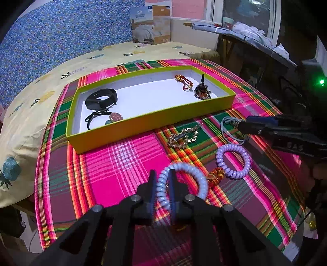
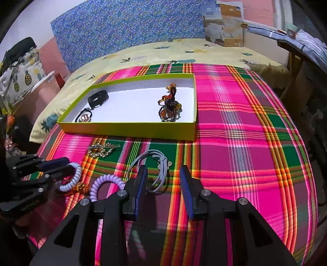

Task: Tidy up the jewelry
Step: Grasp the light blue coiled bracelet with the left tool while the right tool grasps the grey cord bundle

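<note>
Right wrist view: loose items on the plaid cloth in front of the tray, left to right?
Pale blue coil bracelet in the left gripper → amber bead piece → lilac coil bracelet → grey cord.

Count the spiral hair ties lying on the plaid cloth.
2. A pale blue one sits between the left gripper's fingers, nearest the camera; a lilac one lies just right of it, free. Others may be hidden behind the grippers.

- A pink and green plaid cloth (image 2: 235, 126) is covering the work surface.
- A yellow pineapple-print bedsheet (image 1: 30, 114) is spreading behind it.
- A blue floral fabric (image 2: 126, 26) is hanging against the pink wall (image 1: 184, 8).
- A cardboard box (image 1: 152, 24) is standing by the window (image 1: 247, 14), where daylight is showing.
</note>
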`<state>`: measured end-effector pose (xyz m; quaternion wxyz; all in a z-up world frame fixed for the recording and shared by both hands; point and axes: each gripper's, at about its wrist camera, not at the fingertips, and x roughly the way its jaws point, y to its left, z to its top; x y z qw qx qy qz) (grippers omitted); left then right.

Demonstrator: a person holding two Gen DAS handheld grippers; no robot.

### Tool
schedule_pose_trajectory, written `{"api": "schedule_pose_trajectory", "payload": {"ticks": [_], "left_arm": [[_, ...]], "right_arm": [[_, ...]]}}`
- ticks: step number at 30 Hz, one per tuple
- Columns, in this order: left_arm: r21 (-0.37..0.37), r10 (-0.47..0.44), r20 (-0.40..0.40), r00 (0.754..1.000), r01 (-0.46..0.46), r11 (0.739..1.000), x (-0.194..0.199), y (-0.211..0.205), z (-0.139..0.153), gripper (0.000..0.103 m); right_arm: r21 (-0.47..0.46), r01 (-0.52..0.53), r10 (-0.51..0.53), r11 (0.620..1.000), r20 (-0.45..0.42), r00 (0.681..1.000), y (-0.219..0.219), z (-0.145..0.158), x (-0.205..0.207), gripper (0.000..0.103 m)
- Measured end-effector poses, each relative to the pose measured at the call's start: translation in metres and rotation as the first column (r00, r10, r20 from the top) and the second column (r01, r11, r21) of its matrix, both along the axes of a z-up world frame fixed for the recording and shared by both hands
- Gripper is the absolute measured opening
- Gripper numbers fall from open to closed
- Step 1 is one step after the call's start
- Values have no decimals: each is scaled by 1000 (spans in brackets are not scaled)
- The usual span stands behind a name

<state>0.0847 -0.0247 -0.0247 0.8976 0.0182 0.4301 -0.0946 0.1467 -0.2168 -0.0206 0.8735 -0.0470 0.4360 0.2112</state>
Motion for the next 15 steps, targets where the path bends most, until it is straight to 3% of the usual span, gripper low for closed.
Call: {"api": "schedule_pose_trajectory", "payload": {"ticks": [3, 4, 5, 7, 15], "left_arm": [[-16, 8, 1, 1000, -8, 1000, 0, 2, 0, 12], [-22, 11, 3, 1000, -11, 1000, 0, 3, 0, 11], [-29, 14, 4, 1000, -14, 999, 0, 4, 1, 11], [-51, 23, 5, 1000, -23, 998, -1, 7, 3, 11], [-94, 60, 29, 998, -57, 994, -7, 18, 16, 9]], "right_arm": [[-19, -21, 21, 1000, 1, 1000, 5, -3, 3, 33], [-31, -30, 31, 999, 9, 999, 8, -4, 3, 27], [-41, -36, 37, 998, 12, 999, 10, -5, 3, 13], [-45, -35, 36, 998, 17, 999, 11, -5, 3, 4], [-11, -21, 22, 1000, 47, 999, 5, 4, -4, 3]]}}
